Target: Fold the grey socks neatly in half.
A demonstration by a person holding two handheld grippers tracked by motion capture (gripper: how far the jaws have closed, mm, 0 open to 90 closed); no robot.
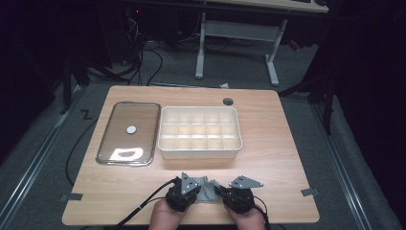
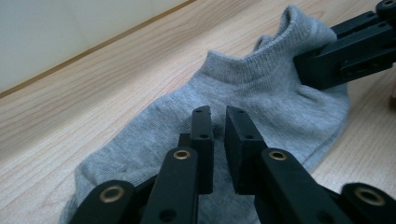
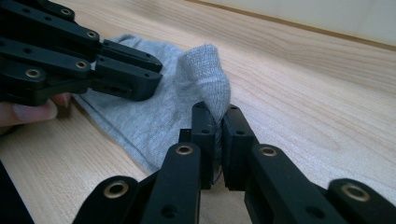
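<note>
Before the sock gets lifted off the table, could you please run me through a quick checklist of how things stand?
1. Right gripper has fabric: ok. Its fingers are shut on a raised fold of the grey sock.
2. Left gripper has fabric: cannot tell. Its fingers sit nearly shut over the sock's middle, with no fold visible between them.
3. Sock free of other things: ok. It lies alone on the bare wooden table.
4. Divided bin ready: ok, its compartments look empty.
5. Lid out of the way: ok, lying flat beside the bin.
</note>
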